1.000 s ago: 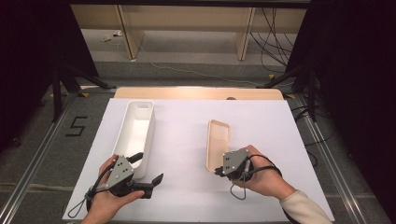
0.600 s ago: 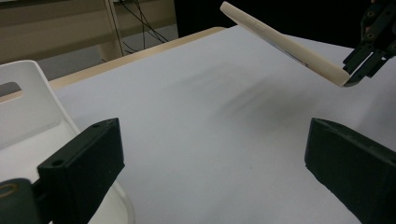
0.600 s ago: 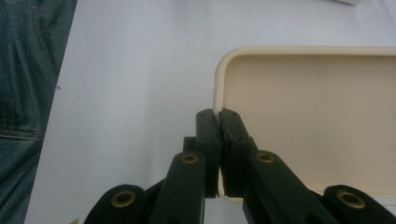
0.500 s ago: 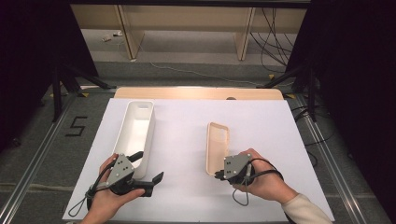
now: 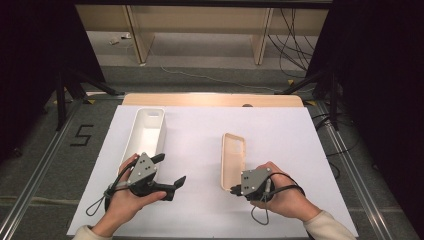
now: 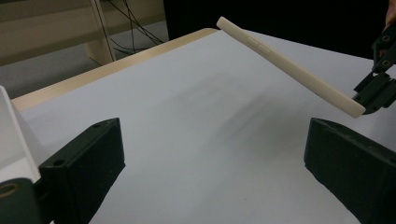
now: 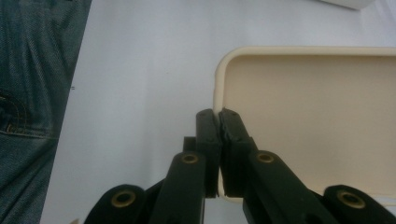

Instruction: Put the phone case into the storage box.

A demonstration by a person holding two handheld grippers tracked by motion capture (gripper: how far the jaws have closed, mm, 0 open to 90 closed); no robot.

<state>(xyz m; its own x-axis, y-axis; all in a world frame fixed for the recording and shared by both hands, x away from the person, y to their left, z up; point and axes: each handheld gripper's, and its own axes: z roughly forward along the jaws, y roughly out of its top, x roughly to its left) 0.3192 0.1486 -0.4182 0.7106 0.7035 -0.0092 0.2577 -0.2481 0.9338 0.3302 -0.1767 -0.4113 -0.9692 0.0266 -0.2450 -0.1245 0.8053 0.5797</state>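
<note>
Inspector A: What was the right gripper point(image 5: 235, 190) holding?

Inspector B: Its jaws were clamped narrow on the near rim of the lid point(image 5: 233, 161), a shallow cream tray with rounded corners and a smooth, matt finish. In the right gripper view point(image 7: 219, 122) the 2 black jaws pinched the thin wall close to one corner, 1 inside and 1 outside. The left gripper view showed the lid point(image 6: 289, 67) tilted, its far end raised above the sheet. My judgement: the edge grip was chosen because the wall was the only part thin enough to pinch.

Inspector A: And the left gripper point(image 5: 172, 172)?

Inspector B: Jaws wide, nothing between them. It hovered just beside the near end of the box point(image 5: 145, 134), a long white bin with upright walls, rigid and glossy, likely plastic. The lid lay well off to that gripper's right.

Inspector A: Why stand there?

Inspector B: Probably to steady the box while the lid was brought over; that was my reading only.

Inspector A: Surface?

Inspector B: 1 plain white sheet point(image 5: 200, 125) over a pale wooden table point(image 5: 210, 99), flat and bare.
</note>
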